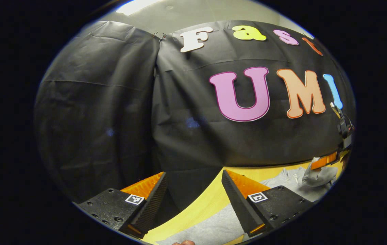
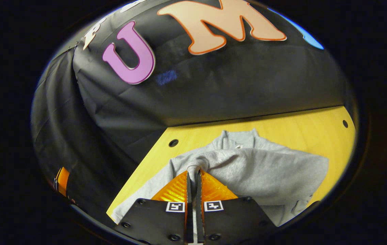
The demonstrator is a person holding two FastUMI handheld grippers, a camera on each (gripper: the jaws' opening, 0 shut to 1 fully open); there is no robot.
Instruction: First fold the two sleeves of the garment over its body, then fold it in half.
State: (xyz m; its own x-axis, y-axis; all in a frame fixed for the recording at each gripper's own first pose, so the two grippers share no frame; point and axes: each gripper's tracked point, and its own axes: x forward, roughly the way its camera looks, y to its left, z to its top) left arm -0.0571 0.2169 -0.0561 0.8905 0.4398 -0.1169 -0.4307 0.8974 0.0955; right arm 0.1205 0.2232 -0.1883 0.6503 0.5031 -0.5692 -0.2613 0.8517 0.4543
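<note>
Pinched between the two fingers of the right gripper (image 2: 193, 177), which are closed almost together, is the cuff end of a grey sleeve (image 2: 214, 161), drawn across the body of the grey garment (image 2: 275, 177). That garment lies spread on the yellow wooden table (image 2: 316, 129), its collar (image 2: 239, 137) toward the black cloth wall (image 2: 231, 88). Left gripper (image 1: 193, 180) hangs with its fingers wide apart, nothing between them, above the table's edge and a flat grey part of the garment (image 1: 210, 228). Farther right in the left gripper view, the right gripper (image 1: 322, 161) holds bunched grey fabric above the table.
</note>
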